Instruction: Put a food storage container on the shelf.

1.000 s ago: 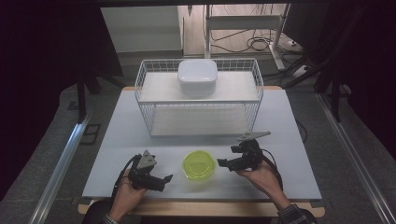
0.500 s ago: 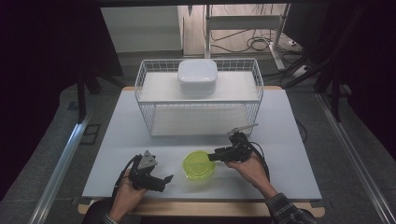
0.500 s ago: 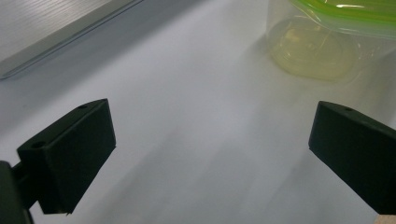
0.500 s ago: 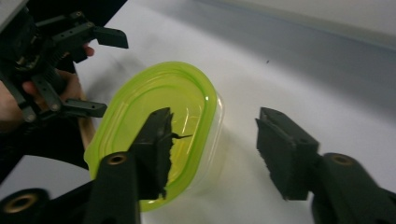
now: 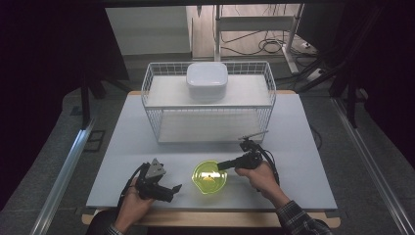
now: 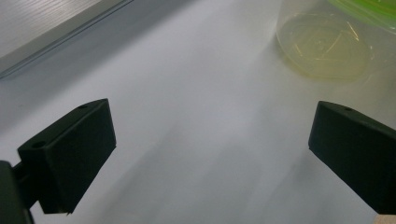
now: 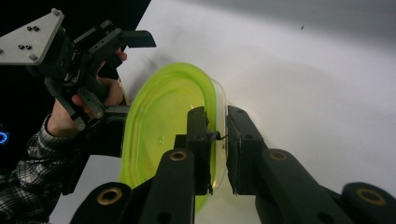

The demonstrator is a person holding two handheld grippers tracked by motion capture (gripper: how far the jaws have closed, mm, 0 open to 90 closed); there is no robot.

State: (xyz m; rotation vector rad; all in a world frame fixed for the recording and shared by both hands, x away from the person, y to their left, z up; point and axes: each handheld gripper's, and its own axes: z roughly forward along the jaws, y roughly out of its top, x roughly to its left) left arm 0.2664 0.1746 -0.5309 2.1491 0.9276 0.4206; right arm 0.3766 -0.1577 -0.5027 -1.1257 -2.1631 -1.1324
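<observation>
Landmark: wire basket at the back of the table.

Progress, as I read it: early. The green bowl sits on the table in front of the basket, near the front edge, roughly under the basket's middle. It looks empty. Nothing lifted yet: in the right gripper view its base is down on the white surface. A white lidded box is on the basket's upper shelf; the lower shelf is bare. Likely plan is to move the bowl into the basket, but that's a guess. So the grasp is about done; lift, carry and place are all left.

Right gripper: in front of the basket's right half, reaching left onto the bowl's right rim. Jaws nearly together and straddling the rim wall, one inside the bowl, one outside. A sliver of gap shows on one side, so I'd call it clamped on the rim or a hair from it. Thin-wall pinch at one edge, so the bowl could tilt or swing on lift.

Left gripper: in front of the basket's left half, left of the bowl, low over the table. Jaws wide apart, holding nothing and touching nothing. In the left gripper view the bowl's clear base sits ahead of the jaws, apart from them. Reads as idle standby.
</observation>
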